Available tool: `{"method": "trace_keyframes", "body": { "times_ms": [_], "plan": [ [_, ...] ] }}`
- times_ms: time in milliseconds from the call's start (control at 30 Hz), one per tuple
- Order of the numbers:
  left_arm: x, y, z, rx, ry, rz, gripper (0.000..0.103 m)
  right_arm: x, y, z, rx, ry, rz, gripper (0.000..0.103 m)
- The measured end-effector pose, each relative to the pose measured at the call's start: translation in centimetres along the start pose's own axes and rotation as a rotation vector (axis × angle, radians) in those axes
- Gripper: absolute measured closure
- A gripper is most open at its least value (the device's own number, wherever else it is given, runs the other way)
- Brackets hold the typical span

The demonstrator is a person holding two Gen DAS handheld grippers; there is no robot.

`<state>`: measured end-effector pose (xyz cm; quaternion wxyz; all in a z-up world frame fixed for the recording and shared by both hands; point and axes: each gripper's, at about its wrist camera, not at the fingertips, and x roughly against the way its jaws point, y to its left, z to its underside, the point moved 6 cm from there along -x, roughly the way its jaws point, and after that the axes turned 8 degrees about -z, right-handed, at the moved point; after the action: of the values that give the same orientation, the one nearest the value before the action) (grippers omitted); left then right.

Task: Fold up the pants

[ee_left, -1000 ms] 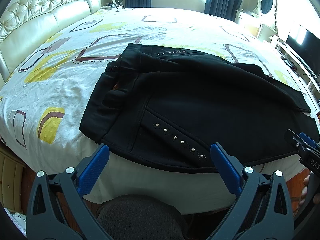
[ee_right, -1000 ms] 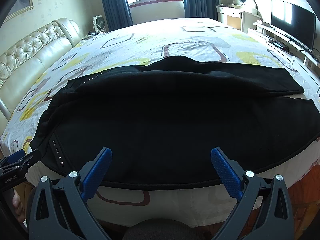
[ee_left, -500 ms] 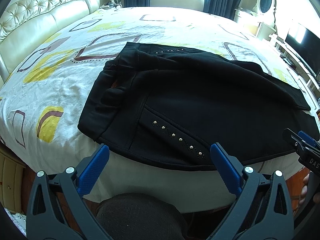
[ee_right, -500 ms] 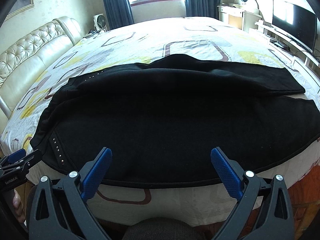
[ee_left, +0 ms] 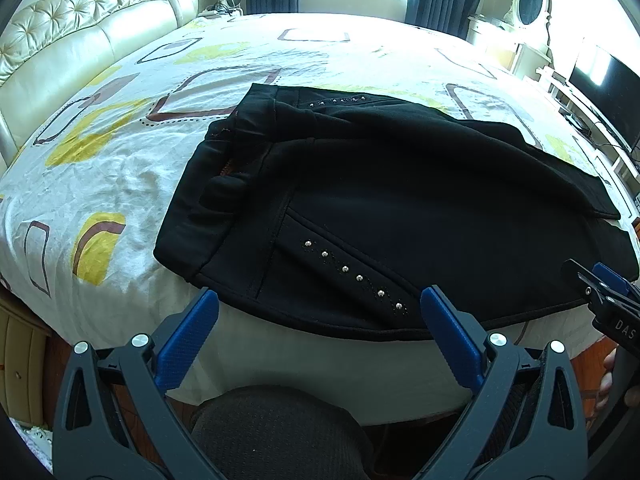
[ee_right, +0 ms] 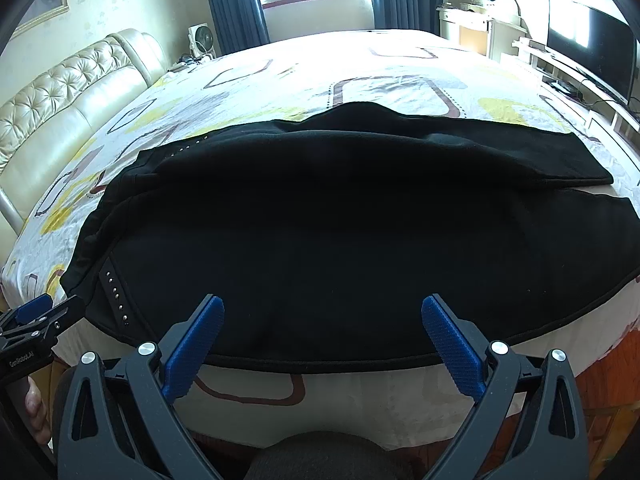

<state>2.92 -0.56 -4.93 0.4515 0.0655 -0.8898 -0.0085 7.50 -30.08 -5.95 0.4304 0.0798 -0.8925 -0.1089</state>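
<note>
Black pants (ee_left: 400, 200) with silver studs lie spread across the bed, waistband to the left, legs running right; they also show in the right wrist view (ee_right: 340, 240). My left gripper (ee_left: 318, 320) is open and empty, hovering just short of the pants' near hem by the studded pocket. My right gripper (ee_right: 322, 328) is open and empty, its tips over the near hem at mid-leg. Each gripper shows at the edge of the other's view.
The bed (ee_left: 120, 152) has a white sheet with yellow and brown shapes and a cream tufted headboard (ee_left: 80, 32) at left. A TV (ee_right: 588, 40) and white dresser (ee_right: 472, 28) stand at right. The bed's near edge drops to a wooden floor.
Both grippers have moved slightly forward toward the pants' near hem. The pants lie as before.
</note>
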Motion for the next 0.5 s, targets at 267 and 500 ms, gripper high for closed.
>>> {"method": "trace_keyframes", "body": {
  "times_ms": [267,500],
  "plan": [
    [-0.04,-0.08,0.11,-0.001,0.002,-0.001,0.002,-0.16,0.16,0.19,0.000,0.010,-0.003,0.004],
    [-0.06,-0.14,0.22,-0.001,0.003,0.001,0.002,-0.29,0.25,0.31,0.003,0.015,-0.005,0.004]
  ]
}}
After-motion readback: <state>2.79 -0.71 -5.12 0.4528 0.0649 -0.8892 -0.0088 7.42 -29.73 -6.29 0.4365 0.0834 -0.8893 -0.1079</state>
